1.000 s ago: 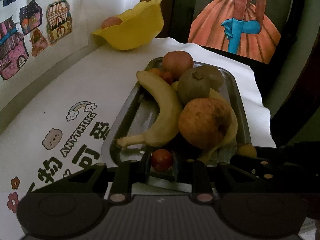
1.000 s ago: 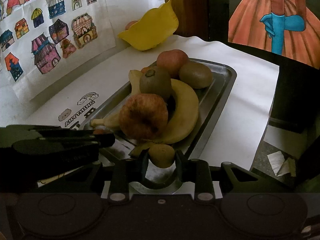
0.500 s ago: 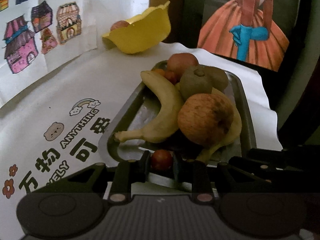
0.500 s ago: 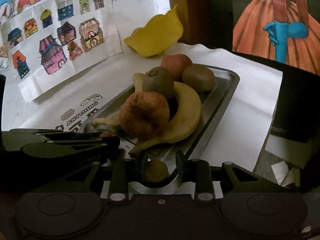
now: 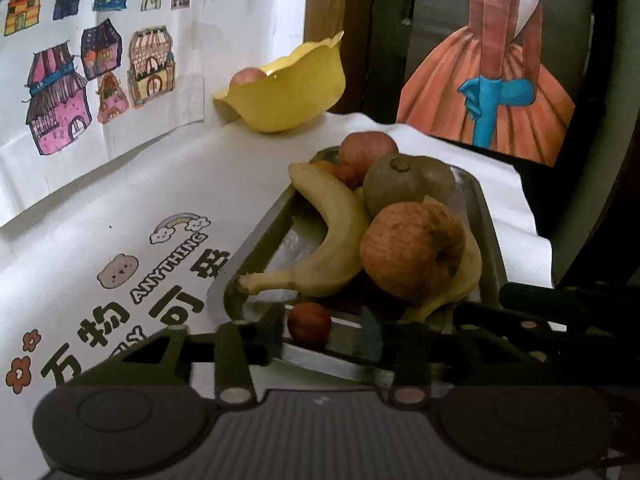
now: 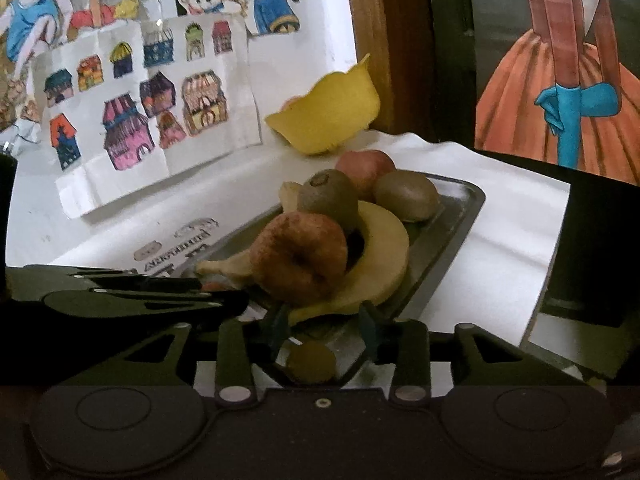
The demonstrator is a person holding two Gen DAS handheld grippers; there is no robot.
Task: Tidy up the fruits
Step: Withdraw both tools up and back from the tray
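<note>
Steel catches the dim light where the metal tray sits on the white printed cloth covering the bench. Heaped on the tray are two bananas, the nearer one curving along the left side, a large blotchy apple resting on top of them, two kiwis behind it, and a redder apple at the far end.

At the tray's near end, the left gripper has its fingers close around a small red fruit; the frame is blurred there, and I cannot tell for sure whether both pads press on it. Alongside it, the right gripper holds its fingers fairly wide, with a small olive-yellow fruit sitting low between them, deep in the throat of the gripper; the fingertips are clear of it, and I cannot tell what carries it.

Back against the wall, well apart from the tray, stands a yellow scalloped bowl with one pinkish fruit showing over its rim. Coloured drawings of houses are pinned beside it, and a picture of an orange dress hangs to the right.
</note>
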